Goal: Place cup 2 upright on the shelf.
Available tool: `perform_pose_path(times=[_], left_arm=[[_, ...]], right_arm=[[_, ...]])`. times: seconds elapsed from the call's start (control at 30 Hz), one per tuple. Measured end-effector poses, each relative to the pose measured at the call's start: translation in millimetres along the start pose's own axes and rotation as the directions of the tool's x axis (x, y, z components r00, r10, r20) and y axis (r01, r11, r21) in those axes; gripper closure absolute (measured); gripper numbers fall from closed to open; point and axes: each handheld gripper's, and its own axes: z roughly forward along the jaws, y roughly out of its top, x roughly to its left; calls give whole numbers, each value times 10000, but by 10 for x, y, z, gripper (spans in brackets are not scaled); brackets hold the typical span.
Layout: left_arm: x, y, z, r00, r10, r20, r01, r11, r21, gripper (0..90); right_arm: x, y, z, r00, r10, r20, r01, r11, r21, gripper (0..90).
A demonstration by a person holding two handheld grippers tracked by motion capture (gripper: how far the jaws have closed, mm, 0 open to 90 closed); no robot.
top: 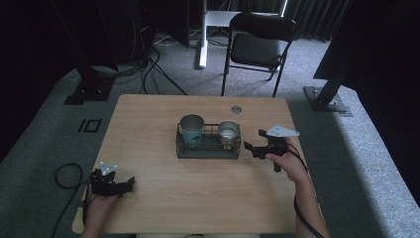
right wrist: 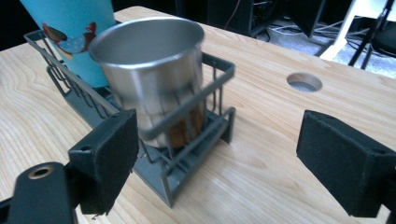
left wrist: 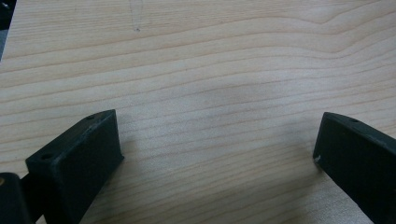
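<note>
Steel cup [right wrist: 152, 70] sits upright in the right end of the wire rack [top: 208, 148], mid-table, slightly toward the far edge. Teal cup [top: 191, 130] stands upright in the rack's left end, close beside the steel one; contact can't be judged.

Right gripper [top: 252, 147] hovers just off the rack's right end, jaws spread wide, holding nothing. In the right gripper view one jaw overlaps the rack's near corner, the other is over bare wood; whether it touches the wire can't be told.

Cable hole [right wrist: 304, 81] lies beyond the rack near the far table edge. Open wood between the rack and the right edge.

Left gripper [top: 130, 183] is well apart, near the front left corner of the table [top: 148, 119], jaws spread and unloaded, only wood grain between them. Wide bare stretch from there up to the rack.
</note>
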Motion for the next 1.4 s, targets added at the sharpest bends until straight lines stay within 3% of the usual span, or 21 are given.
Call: perform_pose_path(times=[0.33, 1.07, 1.4], left_arm=[[0, 0, 0, 10000, 4, 0, -4, 10000, 2, 14], [0, 0, 0, 10000, 3, 0, -3, 10000, 4, 14], [1, 0, -1, 10000, 17, -1, -17, 10000, 14, 14]], right_arm=[[-83, -130, -114, 9984, 221, 528, -229, 9996, 155, 127], [-173, -502, -357, 9905, 756, 1145, -803, 9961, 376, 126], [-136, -574, -432, 9899, 645, 1260, -700, 9967, 398, 126]])
